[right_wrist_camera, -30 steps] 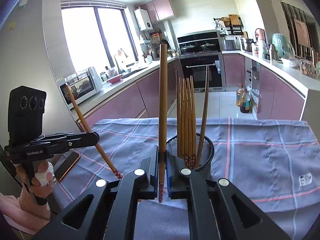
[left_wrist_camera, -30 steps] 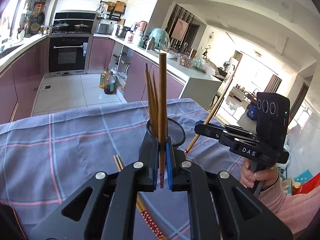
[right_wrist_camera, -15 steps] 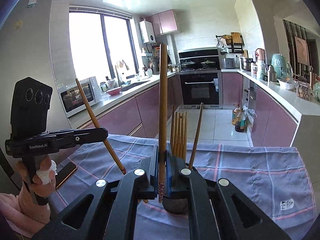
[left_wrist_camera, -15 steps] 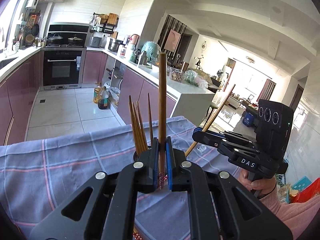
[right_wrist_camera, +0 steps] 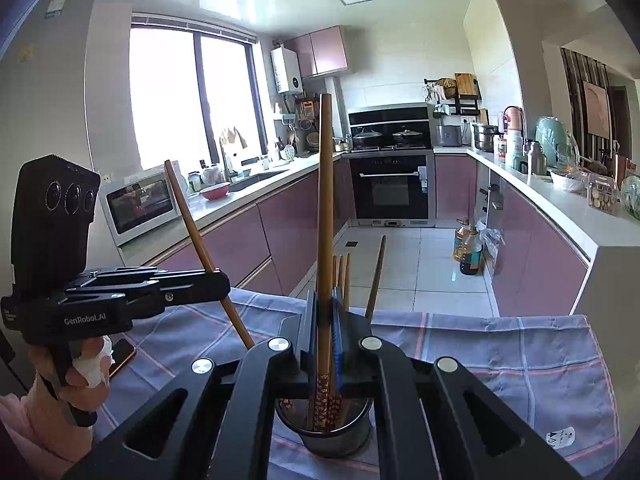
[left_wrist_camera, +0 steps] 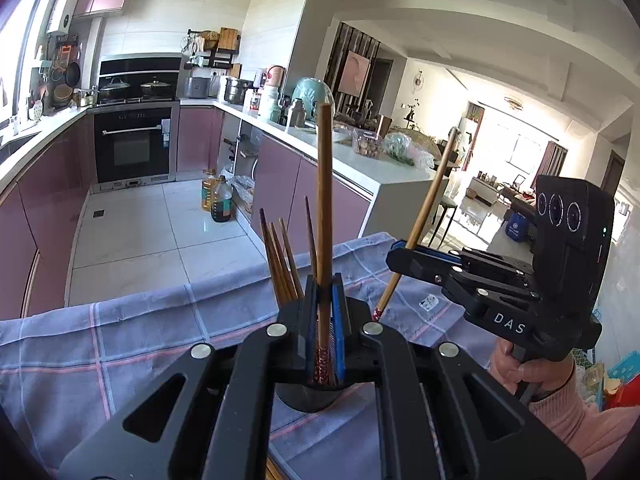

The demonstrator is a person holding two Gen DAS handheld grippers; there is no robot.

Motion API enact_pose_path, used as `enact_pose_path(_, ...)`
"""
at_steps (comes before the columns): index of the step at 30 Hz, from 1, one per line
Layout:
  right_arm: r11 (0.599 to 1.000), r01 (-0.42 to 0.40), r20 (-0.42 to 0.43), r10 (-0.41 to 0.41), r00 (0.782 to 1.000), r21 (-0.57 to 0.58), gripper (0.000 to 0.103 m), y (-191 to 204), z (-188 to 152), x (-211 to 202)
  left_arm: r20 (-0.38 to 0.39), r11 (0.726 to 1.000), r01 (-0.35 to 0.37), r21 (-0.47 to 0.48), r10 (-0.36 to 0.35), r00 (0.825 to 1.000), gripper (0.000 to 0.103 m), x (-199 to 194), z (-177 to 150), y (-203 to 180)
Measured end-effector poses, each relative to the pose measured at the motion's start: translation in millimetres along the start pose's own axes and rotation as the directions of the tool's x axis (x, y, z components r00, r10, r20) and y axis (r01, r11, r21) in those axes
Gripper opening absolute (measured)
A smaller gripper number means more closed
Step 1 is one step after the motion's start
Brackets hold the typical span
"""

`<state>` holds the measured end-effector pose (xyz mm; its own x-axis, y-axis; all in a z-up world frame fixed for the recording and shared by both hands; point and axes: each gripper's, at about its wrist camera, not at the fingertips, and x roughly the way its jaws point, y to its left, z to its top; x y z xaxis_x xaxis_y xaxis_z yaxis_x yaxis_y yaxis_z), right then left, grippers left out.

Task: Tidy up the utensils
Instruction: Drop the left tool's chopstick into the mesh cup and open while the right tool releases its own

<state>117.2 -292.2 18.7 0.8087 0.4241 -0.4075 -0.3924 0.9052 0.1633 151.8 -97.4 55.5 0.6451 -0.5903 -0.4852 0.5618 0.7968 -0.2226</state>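
While both my tongs hover above the checked cloth, each is clamped on a single wooden chopstick. My left gripper holds its chopstick upright; my right gripper pinches its own chopstick upright too. The mesh holder, with more chopsticks standing in it, sits on the cloth just below both grippers.

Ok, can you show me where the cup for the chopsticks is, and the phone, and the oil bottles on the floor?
chopstick cup (right_wrist_camera: 340,438): right wrist view, front wall.
phone (right_wrist_camera: 122,356): right wrist view, orange edge by the hand.
oil bottles (left_wrist_camera: 221,204): left wrist view, darker bottle's body.
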Motion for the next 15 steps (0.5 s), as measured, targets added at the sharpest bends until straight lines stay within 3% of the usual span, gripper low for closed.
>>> enact_pose_path(15,1.0,-0.017,-0.205,0.02,0.979,0.016,0.006,-2.4,-21.8,50.5,-0.174,0.999,0.001,0.047,0.007,0.985,0.008,50.6,-9.4,1.6)
